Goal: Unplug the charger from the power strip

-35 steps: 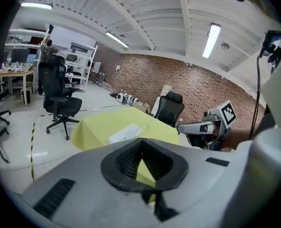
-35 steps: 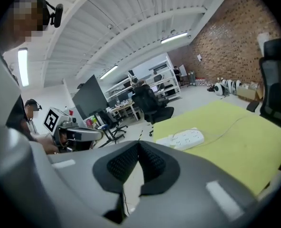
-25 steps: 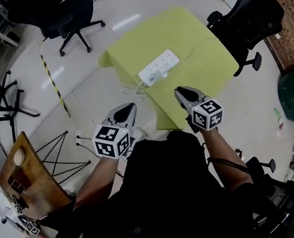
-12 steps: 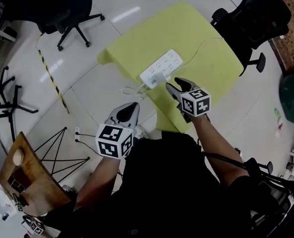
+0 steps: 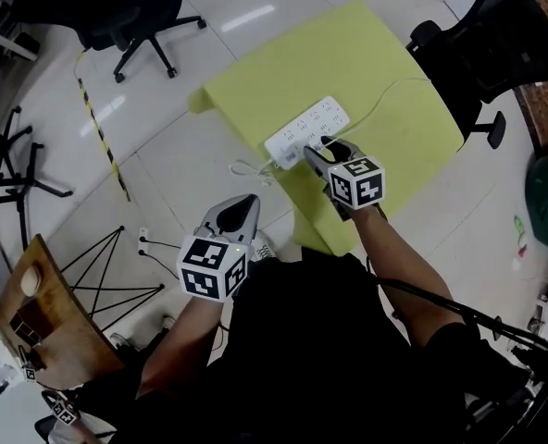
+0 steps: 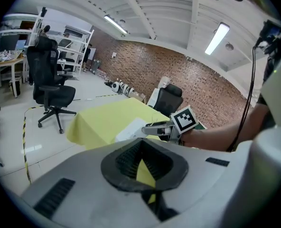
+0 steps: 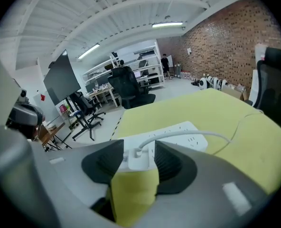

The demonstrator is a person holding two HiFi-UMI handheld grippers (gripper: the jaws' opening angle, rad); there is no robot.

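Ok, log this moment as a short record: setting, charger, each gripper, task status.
setting: white power strip on a table covered by a yellow-green cloth
charger: white charger plugged into the strip's end nearest the person, white cable leaving it
right gripper: right gripper at the charger, jaws opening, charger between them, pads not pressing it
left gripper: left gripper off the table's near edge, over the floor, jaws together, empty
task status: charger not yet unplugged
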